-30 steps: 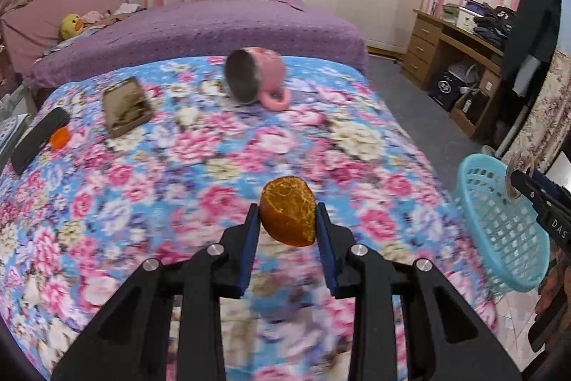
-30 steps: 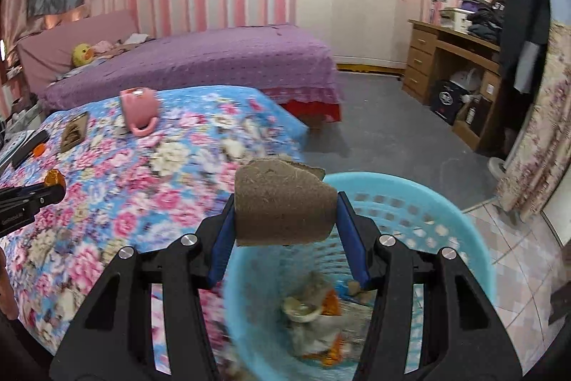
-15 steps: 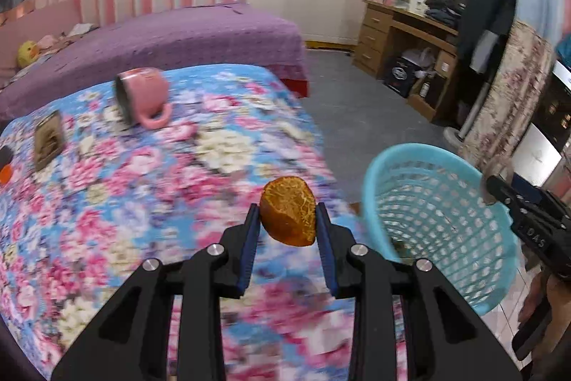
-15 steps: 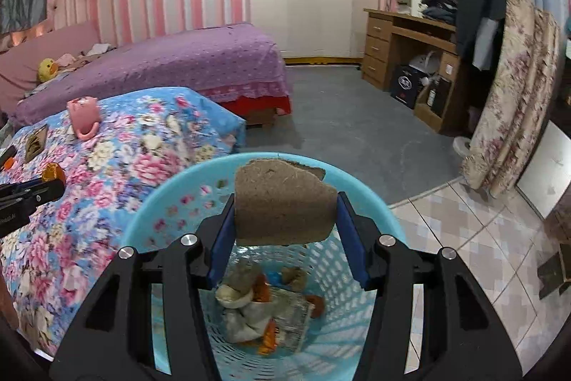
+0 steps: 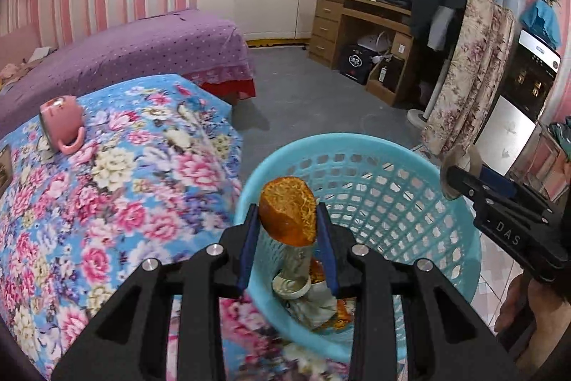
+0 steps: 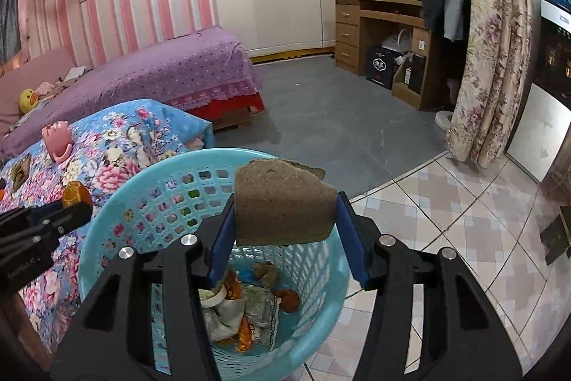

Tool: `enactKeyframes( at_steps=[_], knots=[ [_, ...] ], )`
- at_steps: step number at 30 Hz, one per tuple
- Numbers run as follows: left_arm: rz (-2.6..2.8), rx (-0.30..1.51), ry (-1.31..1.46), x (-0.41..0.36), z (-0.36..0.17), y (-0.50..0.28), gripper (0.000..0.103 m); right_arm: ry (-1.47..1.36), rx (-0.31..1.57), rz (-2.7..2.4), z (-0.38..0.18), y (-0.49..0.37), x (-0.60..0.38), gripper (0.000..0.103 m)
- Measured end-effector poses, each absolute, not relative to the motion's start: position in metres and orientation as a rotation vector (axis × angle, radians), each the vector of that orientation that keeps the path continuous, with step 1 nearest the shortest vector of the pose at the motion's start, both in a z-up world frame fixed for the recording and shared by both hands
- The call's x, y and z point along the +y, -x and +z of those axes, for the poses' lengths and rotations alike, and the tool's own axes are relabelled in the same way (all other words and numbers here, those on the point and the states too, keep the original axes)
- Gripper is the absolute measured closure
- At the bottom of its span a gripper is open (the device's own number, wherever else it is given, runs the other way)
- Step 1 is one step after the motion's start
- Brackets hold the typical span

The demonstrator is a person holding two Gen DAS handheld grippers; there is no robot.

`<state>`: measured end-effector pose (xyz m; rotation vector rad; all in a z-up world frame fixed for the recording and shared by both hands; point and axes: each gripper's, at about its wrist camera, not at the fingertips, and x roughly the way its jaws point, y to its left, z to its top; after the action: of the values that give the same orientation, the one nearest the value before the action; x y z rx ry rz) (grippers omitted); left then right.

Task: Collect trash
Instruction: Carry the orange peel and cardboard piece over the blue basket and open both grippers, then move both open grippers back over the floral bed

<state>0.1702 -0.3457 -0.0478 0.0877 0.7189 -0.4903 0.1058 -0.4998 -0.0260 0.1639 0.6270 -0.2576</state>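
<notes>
My left gripper (image 5: pixel 287 218) is shut on an orange peel (image 5: pixel 288 209) and holds it above the near rim of a light blue plastic basket (image 5: pixel 421 166). My right gripper (image 6: pixel 285 206) is shut on a brown cardboard piece (image 6: pixel 282 202) and holds it over the same basket (image 6: pixel 107 216). Wrappers, a cup and other scraps lie at the basket's bottom (image 6: pixel 246 306). The left gripper with the peel shows at the left of the right wrist view (image 6: pixel 73 199). The right gripper shows at the right of the left wrist view (image 5: pixel 460 177).
A bed with a floral blue cover (image 5: pixel 107 188) stands left of the basket, with a pink mug (image 5: pixel 62 124) lying on it. A purple bed (image 5: pixel 142 49) is behind. A wooden desk (image 5: pixel 357 20) and a floral curtain (image 5: pixel 474 74) stand at the right. Tiled floor (image 6: pixel 446 220) lies right of the basket.
My left gripper has swung right from over the bed to above the basket's rim, still holding the peel. My right gripper has stayed over the basket with the cardboard.
</notes>
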Motion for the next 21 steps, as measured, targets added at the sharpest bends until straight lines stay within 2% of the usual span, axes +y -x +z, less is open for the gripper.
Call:
enactKeyframes(
  at_steps=[2, 4, 5, 9, 13, 16, 20, 21],
  knots=[
    [-0.502, 0.726, -0.091, -0.351, -0.049, -0.173, 0.066, -0.172, 0.625, -0.26, -0.026, -0.104, -0.502, 0.05],
    [-0.497, 0.725, -0.097, -0.353, -0.049, -0.173, 0.042, -0.179, 0.622, -0.259, -0.026, -0.103, -0.504, 0.05],
    [-0.482, 0.713, -0.101, -0.354, -0.047, -0.174, 0.036, -0.178, 0.621, -0.257, -0.026, -0.103, -0.503, 0.05],
    [-0.473, 0.707, -0.099, -0.349, -0.043, -0.178, 0.02, -0.165, 0.624, -0.243, -0.026, -0.105, -0.498, 0.05],
    [-0.451, 0.703, -0.079, -0.333, -0.043, -0.182, 0.013, -0.148, 0.622, -0.233, -0.025, -0.11, -0.489, 0.05],
    [-0.409, 0.691, -0.086, -0.317, -0.042, -0.184, 0.011, -0.138, 0.608, -0.235, -0.022, -0.113, -0.481, 0.047],
    [-0.384, 0.687, -0.063, -0.298, -0.041, -0.186, 0.01, -0.132, 0.58, -0.248, -0.017, -0.114, -0.473, 0.022],
    [-0.376, 0.684, -0.059, -0.293, -0.04, -0.186, 0.009, -0.131, 0.572, -0.249, -0.016, -0.114, -0.471, 0.02]
  ],
)
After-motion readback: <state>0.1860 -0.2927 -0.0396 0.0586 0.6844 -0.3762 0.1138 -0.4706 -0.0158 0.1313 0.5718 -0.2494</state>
